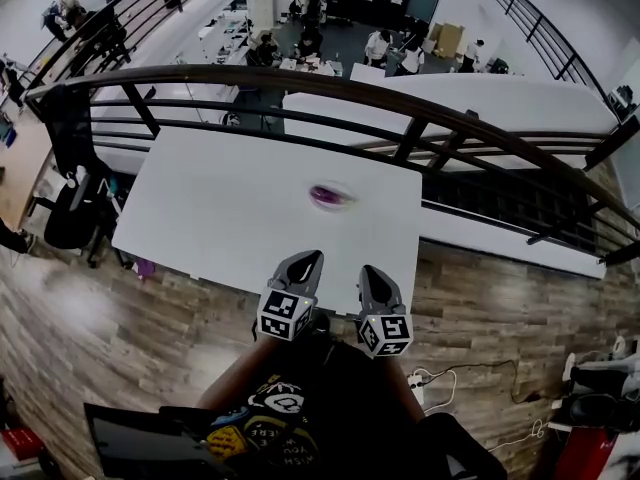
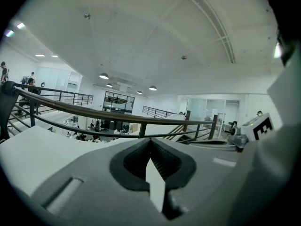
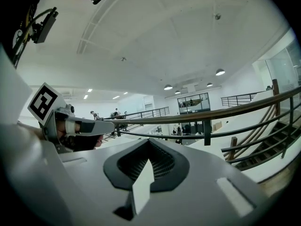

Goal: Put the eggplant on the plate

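Note:
A purple eggplant [image 1: 329,196] lies near the middle of the white table [image 1: 220,208], on what looks like a small pale plate [image 1: 347,192]; it is too blurred to make out the rim clearly. Both grippers hover side by side over the table's near edge, well short of the eggplant. My left gripper [image 1: 309,258] is shut with nothing in it; in its own view the tips [image 2: 150,140] meet and point over the table towards the railing. My right gripper [image 1: 369,271] is shut and empty too, its tips [image 3: 149,142] together. Neither gripper view shows the eggplant.
A dark curved railing [image 1: 400,98] runs behind the table's far edge, with a lower office floor beyond it. A black chair [image 1: 70,218] stands off the table's left end. Wooden floor [image 1: 500,308] lies to the right, with cables [image 1: 440,380] near my feet.

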